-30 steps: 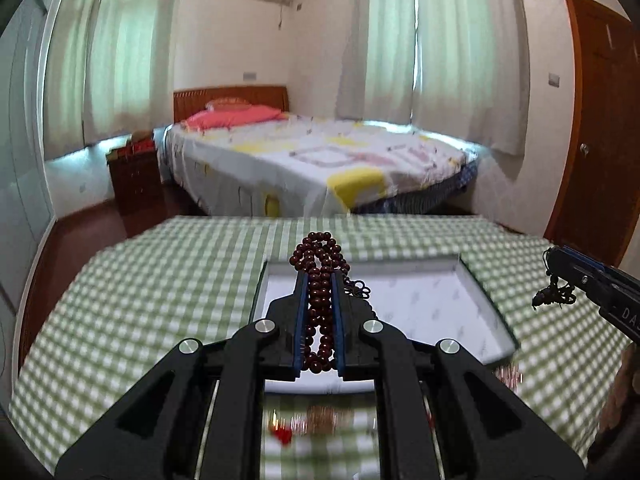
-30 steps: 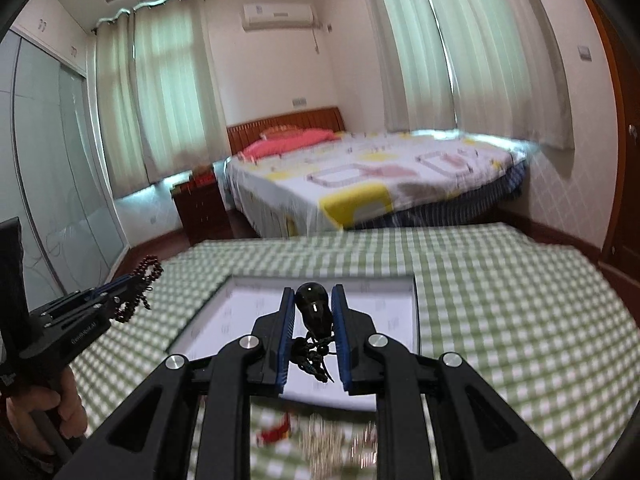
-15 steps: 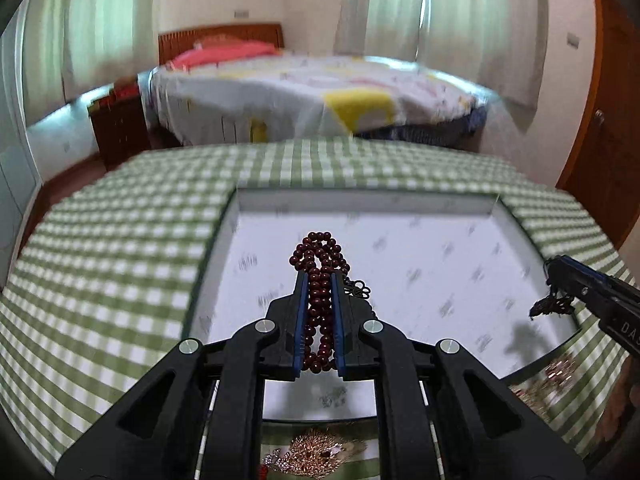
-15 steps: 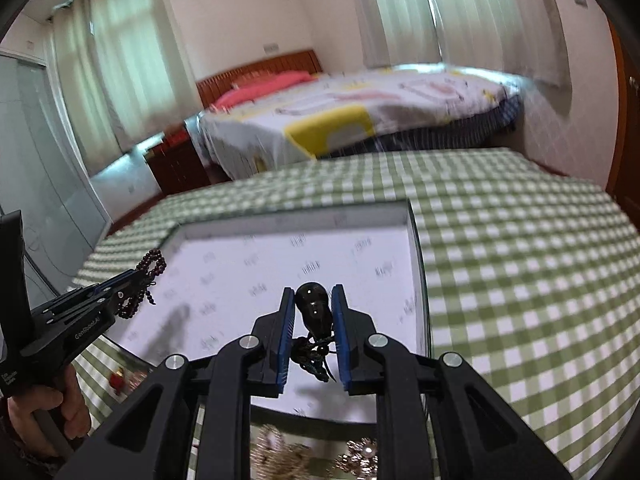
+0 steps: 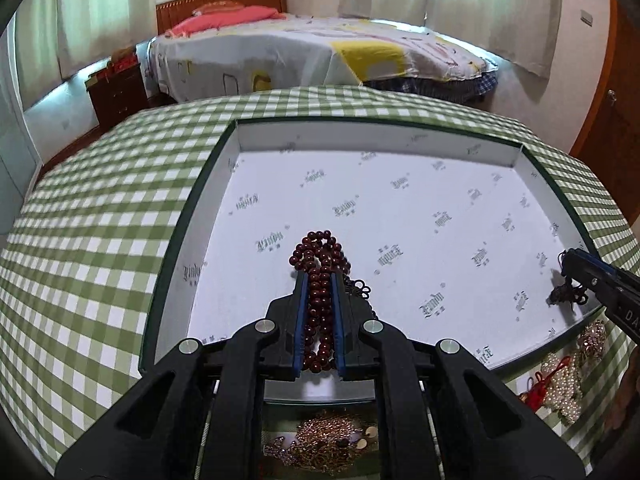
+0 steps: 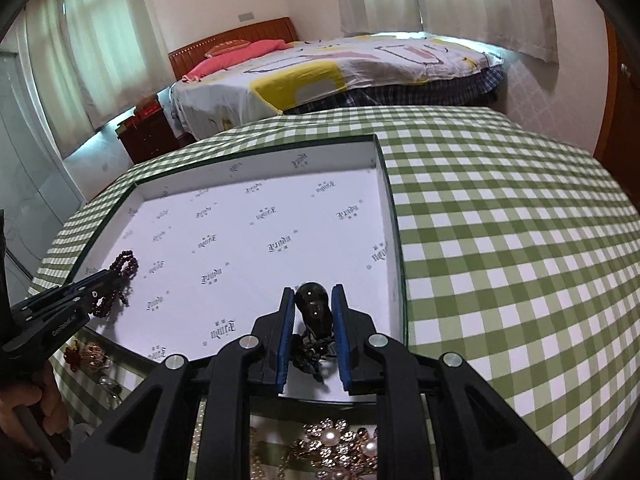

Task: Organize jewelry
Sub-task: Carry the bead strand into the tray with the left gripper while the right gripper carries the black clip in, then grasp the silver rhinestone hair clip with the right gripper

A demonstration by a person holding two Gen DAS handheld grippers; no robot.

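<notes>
A shallow white-lined box (image 5: pixel 384 140) (image 6: pixel 384 184) lies on the green checked tablecloth. My left gripper (image 5: pixel 319 280) is shut on a string of dark red beads (image 5: pixel 320 256), held low over the box's near left part; it also shows in the right wrist view (image 6: pixel 124 268). My right gripper (image 6: pixel 313 300) is shut on a glossy black pendant with a dark cord (image 6: pixel 314 312), held over the box's near right corner; it also shows in the left wrist view (image 5: pixel 564 294).
Loose jewelry lies on the cloth in front of the box: gold pieces (image 5: pixel 328 440), pearl pieces (image 5: pixel 564 380) (image 6: pixel 340 448), a red and gold piece (image 6: pixel 86 354). A bed (image 5: pixel 312 52) and a nightstand (image 5: pixel 116 92) stand beyond the table.
Both grippers have moved forward and down over the box, each still holding its piece. The box now fills most of both views.
</notes>
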